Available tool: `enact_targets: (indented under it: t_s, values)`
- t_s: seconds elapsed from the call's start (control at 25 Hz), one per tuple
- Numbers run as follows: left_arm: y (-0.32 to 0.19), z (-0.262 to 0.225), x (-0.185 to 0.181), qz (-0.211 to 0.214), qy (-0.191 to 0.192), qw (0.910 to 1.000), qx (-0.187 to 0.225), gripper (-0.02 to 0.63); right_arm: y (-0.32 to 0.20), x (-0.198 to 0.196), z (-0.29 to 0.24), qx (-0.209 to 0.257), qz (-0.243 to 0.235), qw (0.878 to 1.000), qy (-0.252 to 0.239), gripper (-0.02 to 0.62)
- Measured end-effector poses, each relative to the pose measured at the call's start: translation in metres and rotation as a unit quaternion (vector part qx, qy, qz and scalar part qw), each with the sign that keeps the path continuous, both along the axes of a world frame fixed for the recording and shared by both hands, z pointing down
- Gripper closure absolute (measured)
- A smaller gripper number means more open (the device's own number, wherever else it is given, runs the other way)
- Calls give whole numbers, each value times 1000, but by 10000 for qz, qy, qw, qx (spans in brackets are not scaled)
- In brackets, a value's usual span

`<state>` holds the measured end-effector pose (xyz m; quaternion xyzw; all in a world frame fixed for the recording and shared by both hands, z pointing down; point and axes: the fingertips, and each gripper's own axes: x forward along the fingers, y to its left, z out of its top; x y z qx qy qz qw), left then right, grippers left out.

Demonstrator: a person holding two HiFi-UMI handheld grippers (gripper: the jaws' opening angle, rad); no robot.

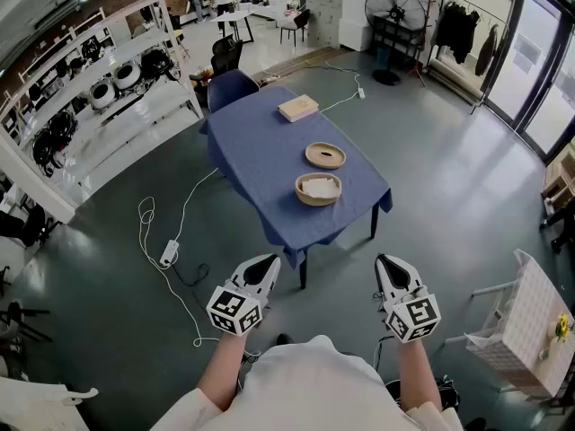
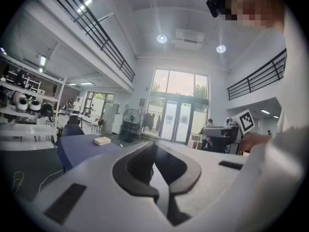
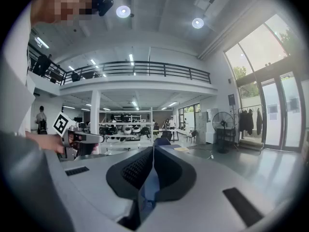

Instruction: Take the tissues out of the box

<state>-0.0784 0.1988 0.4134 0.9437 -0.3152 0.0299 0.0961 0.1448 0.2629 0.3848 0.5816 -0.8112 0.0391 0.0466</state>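
Left gripper (image 1: 268, 260) and right gripper (image 1: 386, 260) are both closed, jaws pressed together with nothing between them. We hold them side by side and about level, out over bare floor (image 1: 431, 151) and well apart from the bench (image 1: 260, 151).

We judge that the task has not begun. The box (image 1: 298, 108) lies flat at the far end of the blue-covered bench, untouched, with neither gripper anywhere near it. Nearer to us on the bench stand two round baskets: the far basket (image 1: 310, 155) looks empty, and the near basket (image 1: 318, 203) holds a white thing (image 1: 318, 186). Everything is left to do: walk up to the bench, reach the box, open a gripper, and draw the tissues out.

Much is hard to make out from here. The box is small in the head view and smaller again in the left gripper view, so we cannot tell whether it has an opening on top or whether any tissues stick out of it. We cannot say either whether the white thing in the near basket is tissue, a cloth or a packet. The right gripper view shows only a sliver of the bench.
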Motion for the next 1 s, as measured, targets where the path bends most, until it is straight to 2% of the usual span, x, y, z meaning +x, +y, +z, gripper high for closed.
enact_targets:
  t_s: [1.0]
  values:
    - [-15,4,-10,51,-13,9999,-164,598,-15,-10,4,-89,184,9997,-132,560]
